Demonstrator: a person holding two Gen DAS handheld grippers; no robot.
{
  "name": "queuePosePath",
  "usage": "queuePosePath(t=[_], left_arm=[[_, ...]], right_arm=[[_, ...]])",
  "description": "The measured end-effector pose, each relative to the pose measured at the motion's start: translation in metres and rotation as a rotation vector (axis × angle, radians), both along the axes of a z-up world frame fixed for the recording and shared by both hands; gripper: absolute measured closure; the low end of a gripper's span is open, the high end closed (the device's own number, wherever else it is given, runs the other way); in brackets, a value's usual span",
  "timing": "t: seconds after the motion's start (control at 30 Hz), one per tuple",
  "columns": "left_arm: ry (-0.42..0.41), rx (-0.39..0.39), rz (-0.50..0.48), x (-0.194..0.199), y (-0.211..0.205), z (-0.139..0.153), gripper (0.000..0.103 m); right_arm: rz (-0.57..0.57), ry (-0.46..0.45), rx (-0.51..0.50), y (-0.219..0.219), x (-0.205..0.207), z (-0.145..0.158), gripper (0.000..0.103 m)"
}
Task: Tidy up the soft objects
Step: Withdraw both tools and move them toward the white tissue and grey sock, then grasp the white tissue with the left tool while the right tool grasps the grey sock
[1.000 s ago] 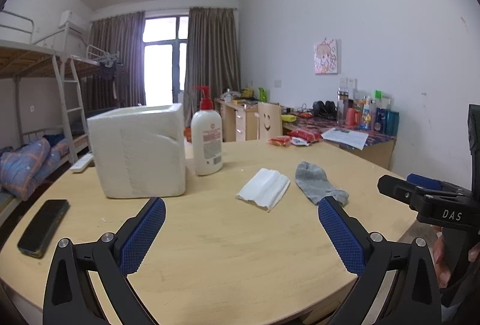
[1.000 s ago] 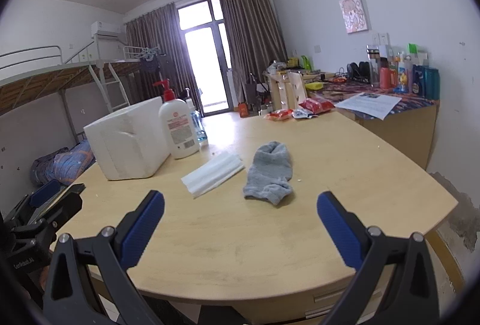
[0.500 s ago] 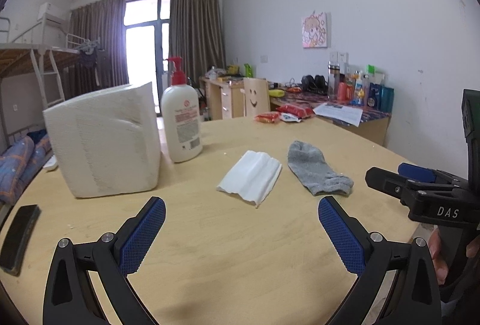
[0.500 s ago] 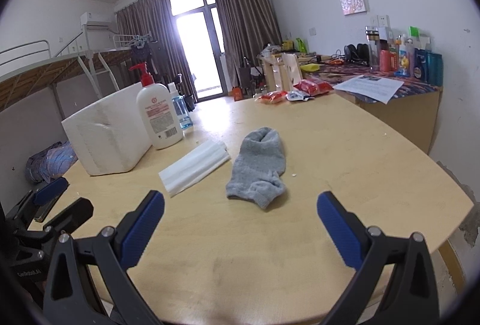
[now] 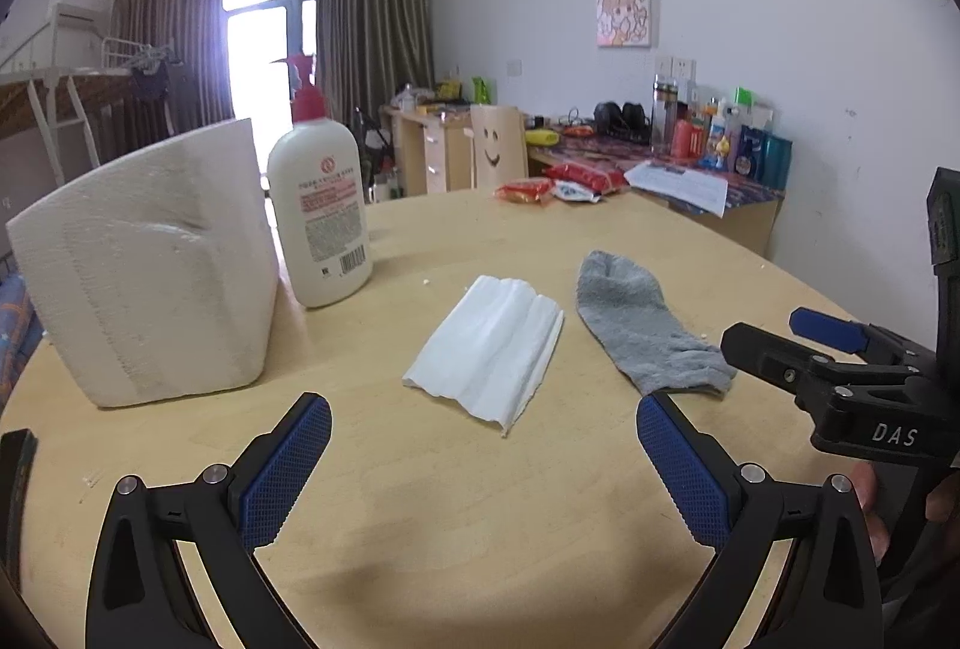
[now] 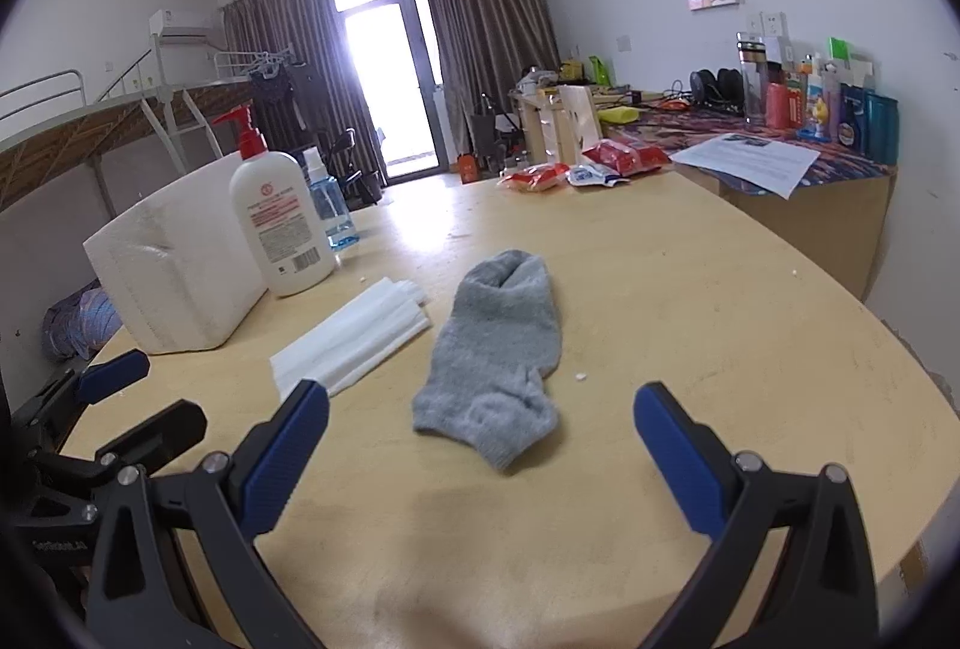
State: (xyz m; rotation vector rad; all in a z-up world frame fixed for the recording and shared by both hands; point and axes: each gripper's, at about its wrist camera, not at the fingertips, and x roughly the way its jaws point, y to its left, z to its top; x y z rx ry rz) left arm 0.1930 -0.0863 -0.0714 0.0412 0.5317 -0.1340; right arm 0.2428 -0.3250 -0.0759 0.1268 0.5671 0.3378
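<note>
**Two open grippers over a round table w/ a grey sock and folded tissue**

A grey knit ankle sock (image 6: pixel 498 355) lies flat on the pale round wooden table (image 6: pixel 720 349), cuff opening pointing away, toe end crumpled toward the camera. Fabric looks soft and fuzzy; a few white crumbs sit near it. Just beside it, to its left, not quite touching, lies a white folded ridged tissue sheet (image 5: pixel 489 349).

The right gripper (image 6: pixel 480 445) hovers above the table w/ its blue-padded fingers spread wide, holding nothing; the sock's toe sits between and just beyond the tips. The left gripper (image 5: pixel 483 454) is likewise spread and empty, w/ the tissue ahead of it. In the left wrist view, the right gripper's black body shows at the edge, printed "DAS".

Further back: a white bulky plastic-wrapped tissue pack (image 5: pixel 150 271), dented on top, and just beside it a white pump bottle w/ red pump head (image 5: pixel 318 211). Bottle label has red text and a barcode, too small to read. A wooden board w/ a smiley face (image 5: pixel 497 145) stands at a far desk.
</note>
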Motion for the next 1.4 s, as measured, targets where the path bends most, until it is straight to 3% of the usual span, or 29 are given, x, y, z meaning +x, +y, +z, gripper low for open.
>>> queuePosePath(t=[0.3,0.43,0.6,0.9,1.17,1.4], left_arm=[[0.121,-0.025,-0.038,0.031,0.000,-0.007,0.001],[0.202,0.013,-0.030,0.048,-0.005,-0.013,0.001],[0.176,0.081,-0.007,0.060,-0.011,-0.006,0.002],[0.244,0.125,-0.071,0.096,-0.015,-0.018,0.017],[0.300,0.117,-0.105,0.109,-0.015,-0.026,0.032],[0.328,0.152,-0.096,0.115,-0.018,-0.034,0.033]], right_arm=[[0.027,0.033,-0.018,0.003,0.017,-0.004,0.000],[0.031,0.066,-0.036,0.005,0.027,-0.006,0.000],[0.036,0.100,-0.038,0.003,0.036,-0.008,0.000],[0.048,0.128,-0.064,0.006,0.045,-0.012,0.000],[0.065,0.129,-0.064,0.010,0.047,-0.013,0.000],[0.074,0.126,-0.058,0.011,0.046,-0.013,0.000]])
